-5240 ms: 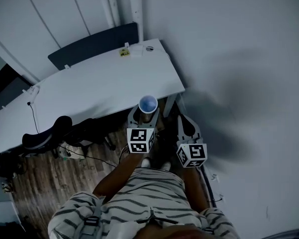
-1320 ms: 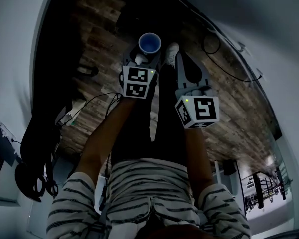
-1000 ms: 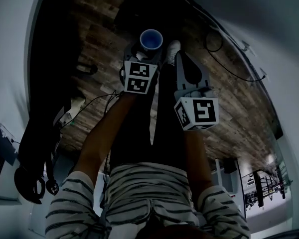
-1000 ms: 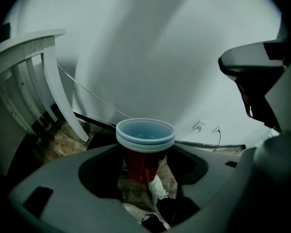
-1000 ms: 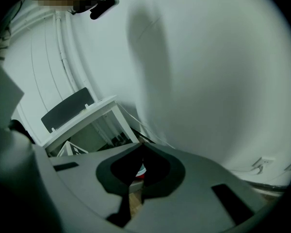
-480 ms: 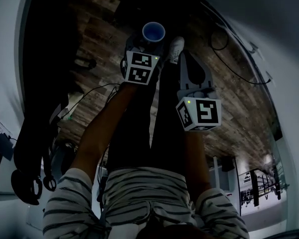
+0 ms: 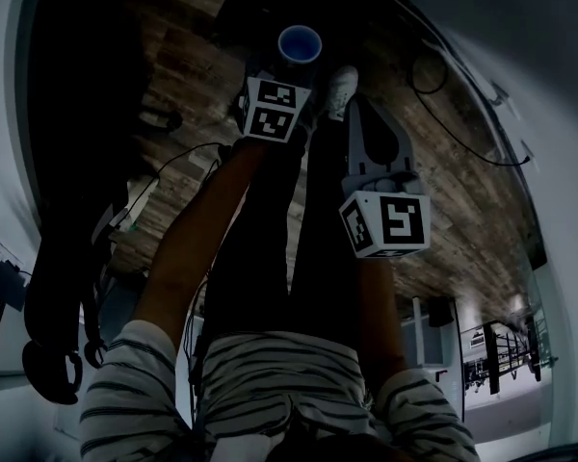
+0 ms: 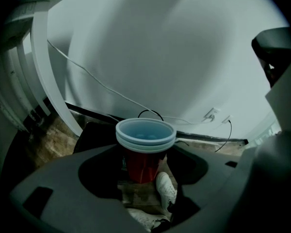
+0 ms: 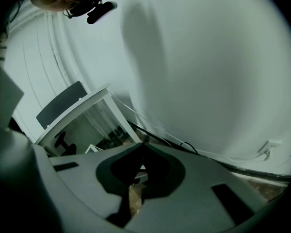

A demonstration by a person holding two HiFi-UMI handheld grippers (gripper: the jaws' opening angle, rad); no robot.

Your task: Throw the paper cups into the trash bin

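Two nested paper cups [image 7: 300,43], red outside and blue inside [image 8: 145,149], stand upright between the jaws of my left gripper [image 7: 291,64], which is shut on them below the rim [image 8: 143,171]. This gripper is held out over the wooden floor, ahead of the person's white shoes [image 8: 166,191]. A dark low shape [image 8: 94,136] sits on the floor just beyond the cups; I cannot tell what it is. My right gripper [image 7: 358,114] hangs nearer the body, its jaws meeting at the tips [image 9: 142,147] with nothing between them.
A white wall with sockets [image 8: 212,114] and trailing cables [image 7: 433,65] runs ahead. A white desk [image 9: 82,111] with a dark screen stands at the left of the right gripper view. A black office chair [image 7: 58,287] and floor cables [image 7: 173,166] lie left of the person's legs.
The left gripper has carried the cups farther forward, away from the body. The right gripper has hardly moved. Since 5.2 s ago the person has turned away from the desk.
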